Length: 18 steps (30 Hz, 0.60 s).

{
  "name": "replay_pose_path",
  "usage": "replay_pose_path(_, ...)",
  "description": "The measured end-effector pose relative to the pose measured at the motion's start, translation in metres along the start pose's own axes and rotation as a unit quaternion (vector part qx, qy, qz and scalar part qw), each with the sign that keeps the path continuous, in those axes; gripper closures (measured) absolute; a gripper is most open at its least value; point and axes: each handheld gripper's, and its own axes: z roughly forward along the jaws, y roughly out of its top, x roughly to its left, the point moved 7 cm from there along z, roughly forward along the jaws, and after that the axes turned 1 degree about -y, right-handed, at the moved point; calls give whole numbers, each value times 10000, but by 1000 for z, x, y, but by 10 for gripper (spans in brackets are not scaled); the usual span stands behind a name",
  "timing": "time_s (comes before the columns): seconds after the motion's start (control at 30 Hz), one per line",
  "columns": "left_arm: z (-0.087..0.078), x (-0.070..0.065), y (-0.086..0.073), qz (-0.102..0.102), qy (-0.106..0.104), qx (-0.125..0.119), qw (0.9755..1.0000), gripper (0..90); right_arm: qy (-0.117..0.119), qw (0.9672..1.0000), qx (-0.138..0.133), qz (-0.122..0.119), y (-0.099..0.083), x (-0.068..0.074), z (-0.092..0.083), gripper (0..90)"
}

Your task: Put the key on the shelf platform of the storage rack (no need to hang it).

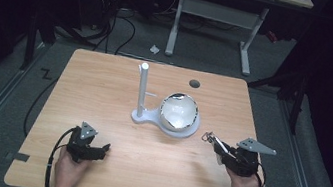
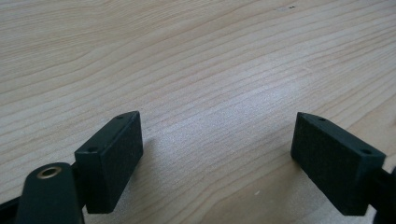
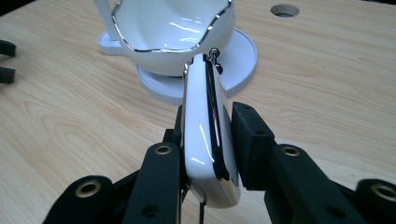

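While the high view looks down on the wooden table (image 1: 104, 89), the right claw (image 1: 217, 146) hovers near the right front edge and carries a slim white object with a chrome rim and a small metal ring at its tip, probably a key fob (image 1: 212, 141). Its tip points toward the white bowl (image 1: 179, 112), which sits on the round base of a white stand (image 1: 143, 115) with an upright post in the middle of the table. I judge that the fob is meant for the bowl or the stand. The right forearm comes from the bottom edge, and the hand holds the claw slightly tilted toward the bowl. The left claw (image 1: 104, 150) rests low near the front left, well apart from the bowl.

Seen from the left gripper view, the left claw (image 2: 217, 144) stands wide, with bare wood between its jaws; it seems to wait.

Looking along the right claw (image 3: 208, 135) in the right gripper view, its jaws press on both flat sides of the key fob (image 3: 201, 130), held on edge. The ring end is just in front of the bowl (image 3: 173, 32), so the grip seems chosen to leave the ring free.
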Motion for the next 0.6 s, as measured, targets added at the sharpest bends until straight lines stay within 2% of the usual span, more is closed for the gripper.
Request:
replay_pose_path(0.3,0,0,0,4,-4,2,10000,171,221,9997,17,-78,8,12,5,728)
replay_pose_path(0.43,0,0,0,1,-4,1,10000,171,325,9993,-82,-134,18,17,6,728)
replay_pose_path(0.5,0,0,0,0,0,0,10000,171,450,9988,-135,-163,26,23,7,728)
replay_pose_path(0.6,0,0,0,1,1,2,10000,171,503,9984,-129,-234,31,27,9,728)
